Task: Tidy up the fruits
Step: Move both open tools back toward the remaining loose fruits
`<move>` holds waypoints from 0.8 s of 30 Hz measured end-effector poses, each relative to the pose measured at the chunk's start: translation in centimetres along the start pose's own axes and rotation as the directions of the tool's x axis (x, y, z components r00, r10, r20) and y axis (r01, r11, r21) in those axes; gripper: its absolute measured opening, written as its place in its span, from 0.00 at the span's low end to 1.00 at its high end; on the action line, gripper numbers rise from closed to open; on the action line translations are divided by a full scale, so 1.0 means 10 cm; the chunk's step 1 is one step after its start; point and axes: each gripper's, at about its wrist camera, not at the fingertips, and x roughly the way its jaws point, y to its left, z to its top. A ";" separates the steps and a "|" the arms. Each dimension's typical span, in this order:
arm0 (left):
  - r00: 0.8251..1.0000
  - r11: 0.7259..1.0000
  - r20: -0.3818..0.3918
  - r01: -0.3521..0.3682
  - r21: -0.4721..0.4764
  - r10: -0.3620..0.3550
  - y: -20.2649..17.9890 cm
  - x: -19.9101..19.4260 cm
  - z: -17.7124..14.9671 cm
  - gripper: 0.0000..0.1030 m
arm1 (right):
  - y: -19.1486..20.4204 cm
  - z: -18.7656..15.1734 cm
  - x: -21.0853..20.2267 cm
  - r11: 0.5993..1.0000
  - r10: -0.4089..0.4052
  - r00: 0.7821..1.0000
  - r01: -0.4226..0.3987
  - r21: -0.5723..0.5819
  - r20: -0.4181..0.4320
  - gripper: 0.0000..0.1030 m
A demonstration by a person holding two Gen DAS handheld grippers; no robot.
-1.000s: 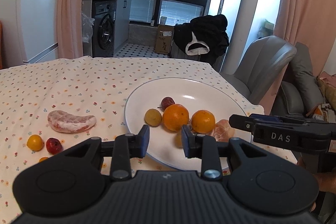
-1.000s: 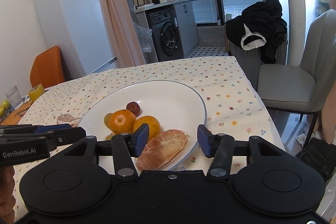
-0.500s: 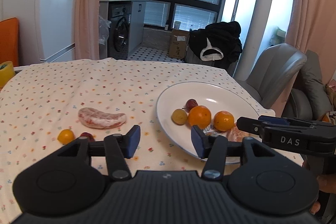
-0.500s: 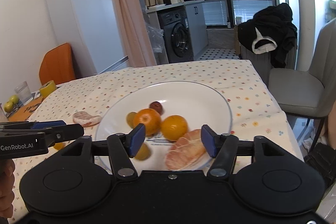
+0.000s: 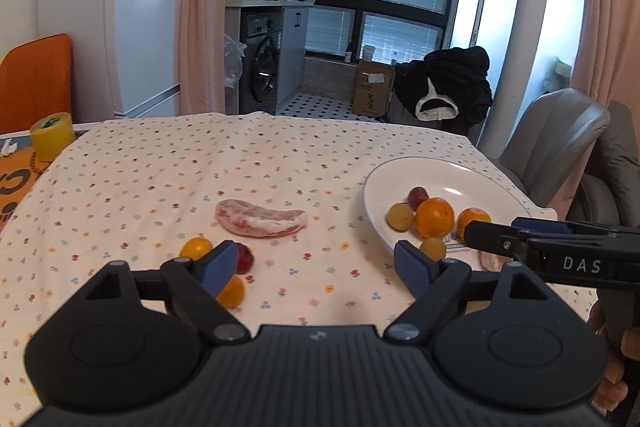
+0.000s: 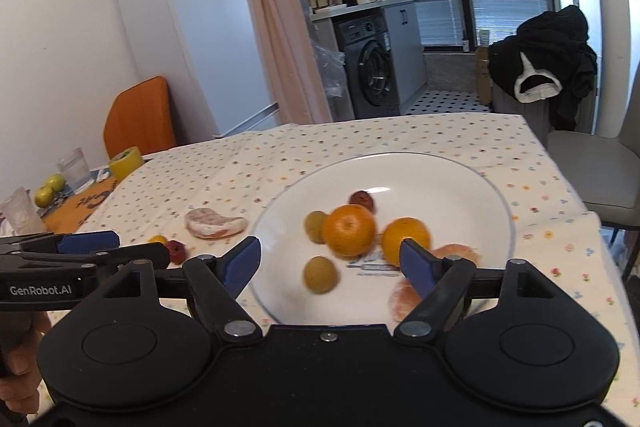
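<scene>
Flowered cloth covers the table [image 5: 280,155]; most fruit sits gathered on the white plate [image 6: 440,171], likely the collecting spot. Left gripper [image 5: 316,267], fingers spread and empty, faces the pomelo segment [image 5: 262,223] and small loose fruits [image 5: 196,247] on the cloth; right gripper [image 6: 332,261] hangs spread and empty above the plate.

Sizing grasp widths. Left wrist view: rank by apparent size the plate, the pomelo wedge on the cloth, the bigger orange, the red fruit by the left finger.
1. plate
2. pomelo wedge
3. bigger orange
4. red fruit, partly hidden behind the finger

The red fruit sits nearer the camera and looks smallest anyway, so the order is fairly safe.
</scene>
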 end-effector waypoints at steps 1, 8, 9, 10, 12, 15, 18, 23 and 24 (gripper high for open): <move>1.000 1.000 0.000 -0.005 -0.002 0.005 0.02 -0.01 0.00 0.82 | 0.03 0.00 0.01 1.000 0.006 1.000 -0.006 -0.005 -0.001 0.76; 0.999 0.999 0.001 -0.043 -0.016 0.043 0.24 -0.06 -0.02 0.83 | 0.20 0.01 0.09 0.999 0.032 0.999 -0.032 -0.025 -0.010 0.78; 0.999 0.999 -0.001 -0.049 -0.020 0.049 0.27 -0.06 -0.02 0.83 | 0.23 0.01 0.09 0.999 0.035 0.999 -0.035 -0.029 -0.010 0.78; 0.999 0.998 -0.003 -0.053 -0.023 0.053 0.30 -0.06 -0.02 0.83 | 0.25 0.00 0.10 0.999 0.037 0.999 -0.037 -0.034 -0.011 0.79; 0.998 0.998 -0.003 -0.057 -0.029 0.057 0.33 -0.07 -0.03 0.83 | 0.28 0.00 0.11 0.998 0.042 0.999 -0.043 -0.038 -0.014 0.79; 0.998 0.997 -0.001 -0.065 -0.028 0.065 0.38 -0.09 -0.04 0.83 | 0.33 0.00 0.13 0.998 0.051 0.999 -0.052 -0.044 -0.017 0.79; 0.998 0.997 -0.003 -0.069 -0.027 0.069 0.43 -0.10 -0.05 0.83 | 0.37 0.01 0.14 0.997 0.061 0.998 -0.061 -0.053 -0.015 0.79; 0.996 0.995 -0.018 -0.089 -0.045 0.089 0.54 -0.08 -0.06 0.83 | 0.44 0.03 0.18 0.995 0.078 0.997 -0.079 -0.064 -0.019 0.79; 0.996 0.995 -0.022 -0.090 -0.046 0.089 0.55 -0.08 -0.07 0.83 | 0.46 0.03 0.19 0.994 0.082 0.996 -0.083 -0.068 -0.021 0.79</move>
